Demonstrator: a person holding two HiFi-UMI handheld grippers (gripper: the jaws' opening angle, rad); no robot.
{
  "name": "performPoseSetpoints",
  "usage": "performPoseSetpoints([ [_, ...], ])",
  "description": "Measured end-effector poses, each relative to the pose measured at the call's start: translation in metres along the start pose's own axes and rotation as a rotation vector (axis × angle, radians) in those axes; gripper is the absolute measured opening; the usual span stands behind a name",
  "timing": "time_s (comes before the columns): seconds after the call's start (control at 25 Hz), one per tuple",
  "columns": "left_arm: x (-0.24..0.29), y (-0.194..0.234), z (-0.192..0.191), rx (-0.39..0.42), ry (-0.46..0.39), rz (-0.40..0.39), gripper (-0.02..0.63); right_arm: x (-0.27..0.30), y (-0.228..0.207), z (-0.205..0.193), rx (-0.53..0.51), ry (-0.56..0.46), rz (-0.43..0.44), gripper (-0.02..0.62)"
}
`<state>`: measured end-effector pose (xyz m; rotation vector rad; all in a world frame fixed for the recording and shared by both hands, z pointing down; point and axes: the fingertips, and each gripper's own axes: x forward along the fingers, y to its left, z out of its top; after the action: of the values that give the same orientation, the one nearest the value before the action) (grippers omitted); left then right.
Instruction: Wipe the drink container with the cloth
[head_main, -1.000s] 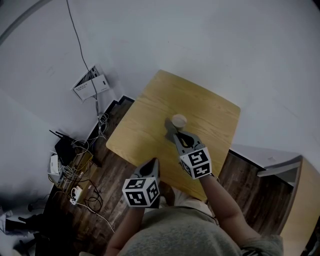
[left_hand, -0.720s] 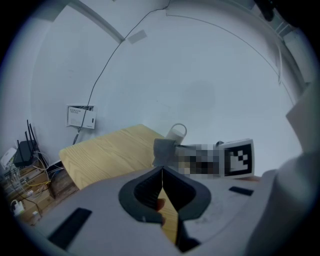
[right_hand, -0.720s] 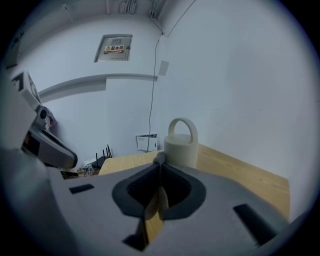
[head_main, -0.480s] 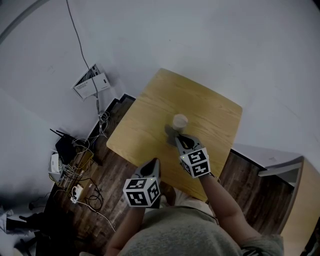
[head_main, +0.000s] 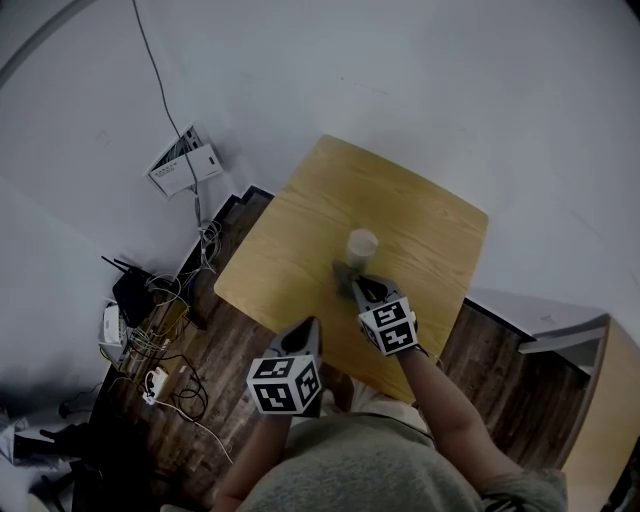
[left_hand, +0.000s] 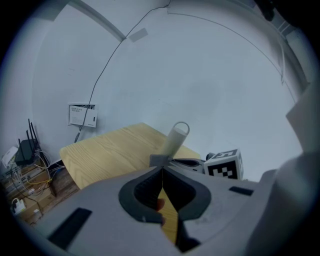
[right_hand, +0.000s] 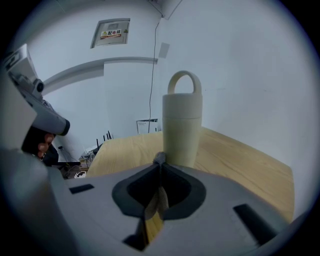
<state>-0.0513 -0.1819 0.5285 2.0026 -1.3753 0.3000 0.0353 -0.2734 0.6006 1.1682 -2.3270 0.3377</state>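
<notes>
Up close, the right gripper (right_hand: 160, 164) shows us the cup (right_hand: 182, 125) lid's loop, lost overhead, jaws clamped on the cloth (head_main: 346, 273) at its base on the table (head_main: 300, 230); left gripper (left_hand: 162, 169) pressed together, empty, cables (head_main: 150, 335) beyond.

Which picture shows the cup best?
The right gripper view: the cup stands big, close, loop on top. Head view: tiny, from above. Left gripper view: small, foot behind the cloth.

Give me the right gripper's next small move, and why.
Probably nudge the right gripper forward to press the cloth against the cup low on its side: the cloth is pinched in its shut jaws, right in front of the upright cup's base.
</notes>
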Motion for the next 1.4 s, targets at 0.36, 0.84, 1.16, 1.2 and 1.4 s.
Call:
performPoseSetpoints([
  [0.36, -0.001, 0.0, -0.002, -0.004, 0.003, 0.001, 0.003, 0.008, 0.001, -0.017, -0.01, 0.041, -0.006, 0.011],
  [0.84, -0.018, -0.006, -0.002, 0.02, -0.011, -0.026, 0.003, -0.032, 0.026, 0.0, 0.017, -0.032, -0.005, 0.012],
  [1.16, -0.034, -0.012, -0.004, 0.043, -0.026, -0.055, 0.003, -0.08, 0.044, 0.014, 0.056, -0.12, -0.037, 0.012],
  [1.2, -0.036, -0.013, -0.004, 0.045, -0.028, -0.058, 0.003, -0.086, 0.045, 0.016, 0.063, -0.132, -0.041, 0.011],
  [1.4, -0.046, -0.018, -0.007, 0.065, -0.033, -0.082, 0.003, -0.116, 0.051, 0.028, 0.11, -0.193, -0.061, 0.012],
])
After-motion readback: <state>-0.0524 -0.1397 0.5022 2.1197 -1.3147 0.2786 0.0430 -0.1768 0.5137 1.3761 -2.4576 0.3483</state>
